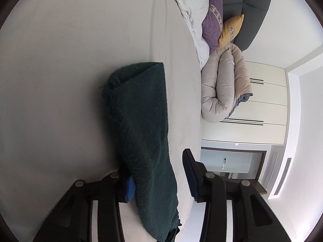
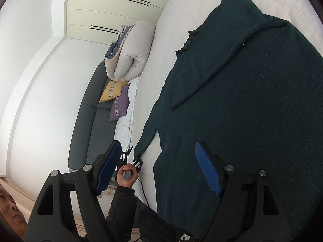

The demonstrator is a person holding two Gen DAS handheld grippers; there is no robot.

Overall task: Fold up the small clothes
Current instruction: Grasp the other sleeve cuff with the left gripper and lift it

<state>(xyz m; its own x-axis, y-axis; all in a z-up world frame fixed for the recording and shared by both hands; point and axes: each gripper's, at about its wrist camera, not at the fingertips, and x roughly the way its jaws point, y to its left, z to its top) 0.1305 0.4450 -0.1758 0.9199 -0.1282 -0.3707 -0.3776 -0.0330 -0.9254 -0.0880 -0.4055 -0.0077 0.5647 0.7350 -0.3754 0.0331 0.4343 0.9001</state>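
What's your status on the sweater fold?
Left hand-held gripper open around sleeve, not clamped. Right hand-held gripper open over sweater. Nothing blocking.

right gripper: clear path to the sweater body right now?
Probably yes. The right gripper has its jaws open and empty, the dark green sweater lies flat on the bed just ahead, nothing between.

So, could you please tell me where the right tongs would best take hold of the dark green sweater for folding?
Probably the sweater's body edge, close to the open right tongs. The sweater lies flat on the bed sheet, so come in low from the bare sheet side and slip one finger under that free edge, rather than pinching the flat middle from above.
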